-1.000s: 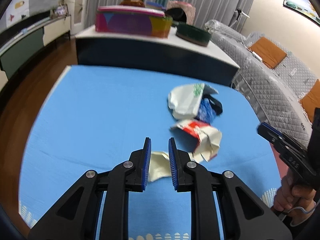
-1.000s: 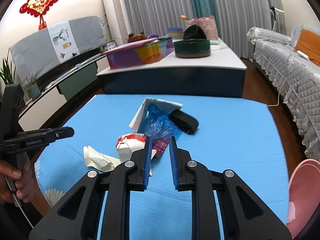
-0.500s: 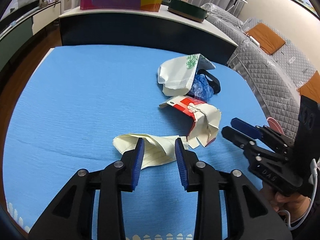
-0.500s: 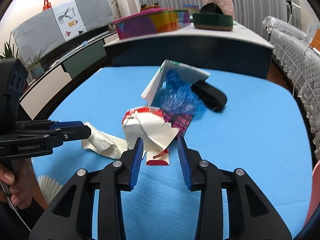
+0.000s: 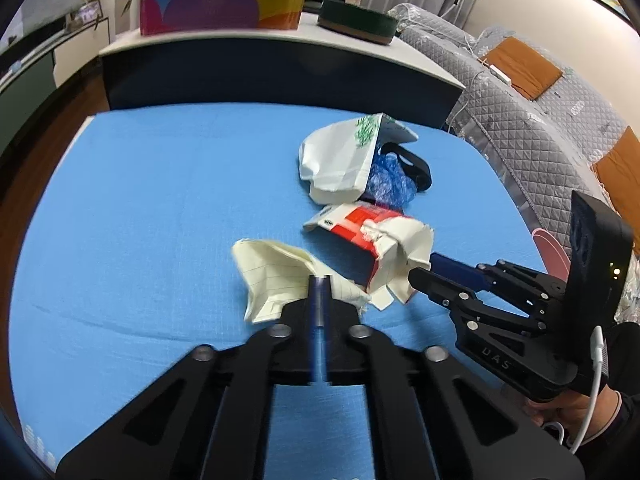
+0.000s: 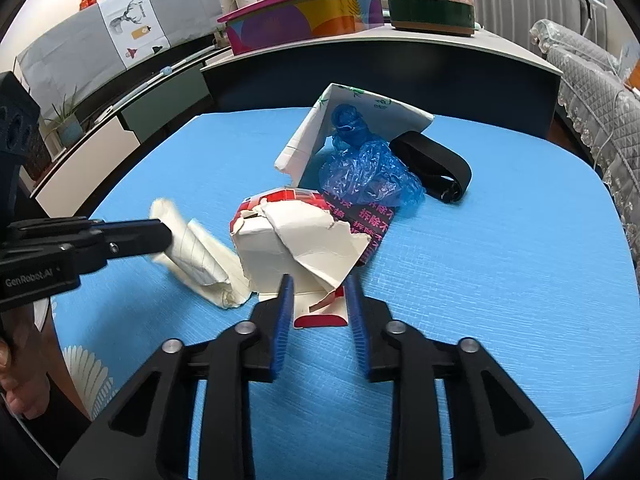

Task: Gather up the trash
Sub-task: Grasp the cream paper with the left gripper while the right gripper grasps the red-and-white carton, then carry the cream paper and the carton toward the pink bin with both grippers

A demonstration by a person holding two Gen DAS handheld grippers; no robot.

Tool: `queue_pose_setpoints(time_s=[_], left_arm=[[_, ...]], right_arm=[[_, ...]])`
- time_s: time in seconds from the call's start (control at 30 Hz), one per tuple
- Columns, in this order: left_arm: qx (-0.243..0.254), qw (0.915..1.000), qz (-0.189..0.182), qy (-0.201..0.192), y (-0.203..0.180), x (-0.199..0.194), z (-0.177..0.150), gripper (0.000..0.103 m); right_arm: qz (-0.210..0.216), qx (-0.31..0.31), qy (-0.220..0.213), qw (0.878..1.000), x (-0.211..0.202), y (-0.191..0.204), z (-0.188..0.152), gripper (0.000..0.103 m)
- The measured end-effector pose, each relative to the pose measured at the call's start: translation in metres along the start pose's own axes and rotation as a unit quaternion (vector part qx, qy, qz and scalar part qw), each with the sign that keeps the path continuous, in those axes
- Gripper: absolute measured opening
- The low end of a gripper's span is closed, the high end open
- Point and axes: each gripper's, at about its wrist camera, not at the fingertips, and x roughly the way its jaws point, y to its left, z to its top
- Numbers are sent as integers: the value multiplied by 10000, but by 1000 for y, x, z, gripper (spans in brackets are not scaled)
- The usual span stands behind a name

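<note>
The lined paper (image 5: 276, 276) lies crumpled on the blue cloth (image 5: 160, 200), pinched at its near edge by the left gripper (image 5: 320, 286), whose jaws are closed on it. Just beside it sits the torn red carton (image 6: 296, 240); the right gripper (image 6: 318, 286) is open, its jaws to either side of the carton's near flap. Behind the carton lie a blue plastic wad (image 6: 368, 172), a white bag (image 5: 340, 164) and a black strap (image 6: 436, 164).
</note>
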Motion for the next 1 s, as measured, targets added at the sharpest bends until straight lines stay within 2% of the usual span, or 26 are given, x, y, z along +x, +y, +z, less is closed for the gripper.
queue_pose_setpoints(time_s=[0.17, 0.4, 0.5, 0.53, 0.57, 0.7, 0.8, 1.0], left_arm=[[50, 9998, 85, -157, 1, -7, 4, 0], [13, 9994, 125, -311, 5, -15, 7, 0], [-93, 9997, 51, -237, 8, -14, 7, 0], [-181, 9995, 134, -222, 11, -13, 6, 1], [-240, 9994, 182, -195, 12, -12, 5, 4], [-594, 9981, 166, -26, 21, -3, 2, 31], [-621, 9979, 133, 97, 16, 4, 1, 36], [-560, 9978, 272, 215, 7, 17, 2, 36]], right_arm=[[3, 11, 35, 10000, 0, -1, 1, 3], [-135, -8, -162, 9998, -15, -1, 2, 1], [-213, 62, -285, 9993, -27, -5, 2, 1], [-242, 93, -334, 9991, -32, -7, 2, 1], [-269, 111, -366, 9989, -35, -9, 2, 1], [-317, 162, -471, 9983, -48, -14, 2, 1], [-368, 163, -537, 9977, -57, -18, 0, 1], [-443, 272, -648, 9965, -74, -32, -4, 1]])
